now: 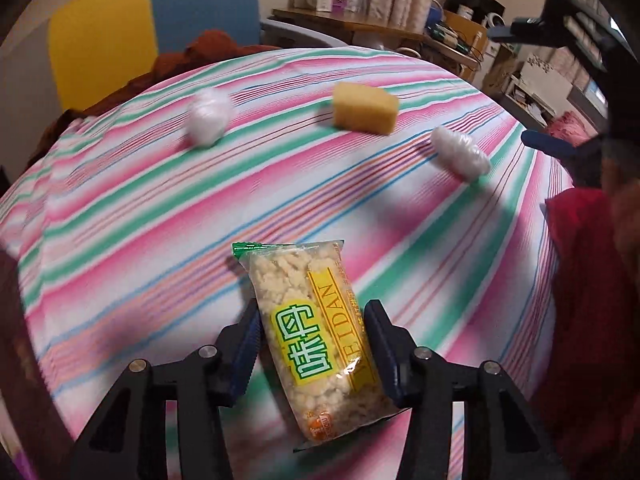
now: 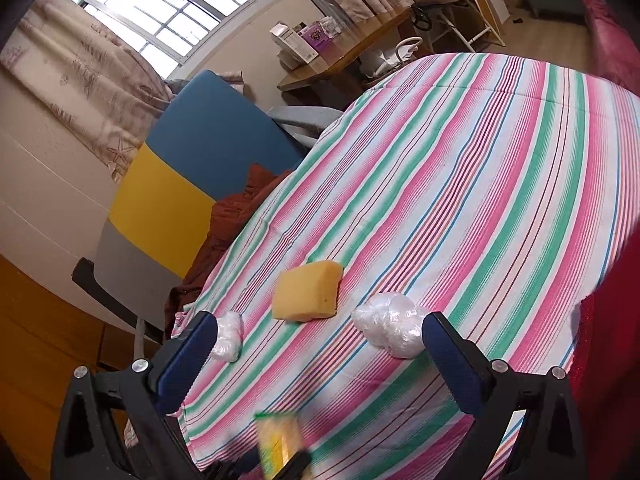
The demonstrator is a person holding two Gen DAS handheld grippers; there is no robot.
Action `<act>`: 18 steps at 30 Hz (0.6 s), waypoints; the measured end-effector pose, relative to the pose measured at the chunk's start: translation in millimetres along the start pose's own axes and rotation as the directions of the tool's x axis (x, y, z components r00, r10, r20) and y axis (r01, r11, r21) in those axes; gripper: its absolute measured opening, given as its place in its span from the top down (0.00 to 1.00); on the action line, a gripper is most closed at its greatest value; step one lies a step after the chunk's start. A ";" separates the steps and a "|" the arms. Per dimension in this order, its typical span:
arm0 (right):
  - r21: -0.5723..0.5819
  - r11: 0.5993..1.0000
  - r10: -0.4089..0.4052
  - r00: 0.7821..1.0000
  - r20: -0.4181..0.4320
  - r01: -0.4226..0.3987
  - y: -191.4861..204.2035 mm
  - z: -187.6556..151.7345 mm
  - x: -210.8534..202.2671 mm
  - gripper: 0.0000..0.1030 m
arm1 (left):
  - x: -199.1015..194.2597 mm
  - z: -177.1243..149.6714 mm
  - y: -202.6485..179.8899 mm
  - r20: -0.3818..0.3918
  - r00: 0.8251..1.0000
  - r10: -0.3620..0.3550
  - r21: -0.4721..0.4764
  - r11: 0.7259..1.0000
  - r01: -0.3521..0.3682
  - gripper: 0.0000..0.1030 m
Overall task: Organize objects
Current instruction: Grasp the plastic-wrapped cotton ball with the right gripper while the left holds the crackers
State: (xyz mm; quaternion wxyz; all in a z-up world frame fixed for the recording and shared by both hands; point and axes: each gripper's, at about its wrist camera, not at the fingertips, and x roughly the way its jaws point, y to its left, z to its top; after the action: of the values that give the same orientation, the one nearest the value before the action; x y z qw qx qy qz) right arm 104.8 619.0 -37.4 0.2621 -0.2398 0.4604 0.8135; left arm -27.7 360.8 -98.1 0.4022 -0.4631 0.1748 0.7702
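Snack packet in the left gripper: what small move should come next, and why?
Probably carry the snack packet toward the yellow sponge and two white plastic bundles on the striped cloth. The left gripper pinches it, clear of that group; the right gripper hangs open.

Count on the striped bedspread [image 1: 160, 208]: four items, three kinds.

- Snack packet [image 1: 316, 340]: one, clear wrapper, green and yellow label, near edge.
- Yellow sponge block [image 1: 365, 109]: one, far side, middle.
- White plastic-wrapped bundles: two, one left of the sponge [image 1: 208, 117], one to its right [image 1: 460, 152].

Off the bed: boxes on the far desk, a handful, too small to count exactly.
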 end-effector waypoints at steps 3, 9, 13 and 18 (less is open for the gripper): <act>0.006 1.000 -0.012 1.000 -0.003 0.012 -1.5 -0.2 1.0 0.00 | -12.9 -21.4 10.7 0.037 0.999 0.000 -0.011 1.000 0.000 0.50; 0.007 0.999 -0.049 0.998 -0.031 0.049 -2.6 -0.9 6.7 0.00 | -8.1 -28.9 3.8 0.120 0.992 0.032 0.055 0.998 -0.039 0.49; -0.020 0.995 -0.103 0.992 -0.070 0.102 0.1 -2.6 15.7 0.00 | -5.4 -28.5 -0.2 0.163 0.986 0.023 0.053 0.998 -0.032 0.50; -0.054 0.982 -0.189 0.973 -0.135 0.183 0.7 -4.8 30.0 0.00 | -2.7 -28.5 1.2 0.184 0.983 0.008 0.052 0.998 -0.018 0.50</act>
State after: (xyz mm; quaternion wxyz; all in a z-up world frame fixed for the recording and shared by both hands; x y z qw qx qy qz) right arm 82.6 620.7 -58.2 0.2993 -0.3436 0.4361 0.7760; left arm -11.6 340.6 -110.5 0.4237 -0.3781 0.1606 0.8073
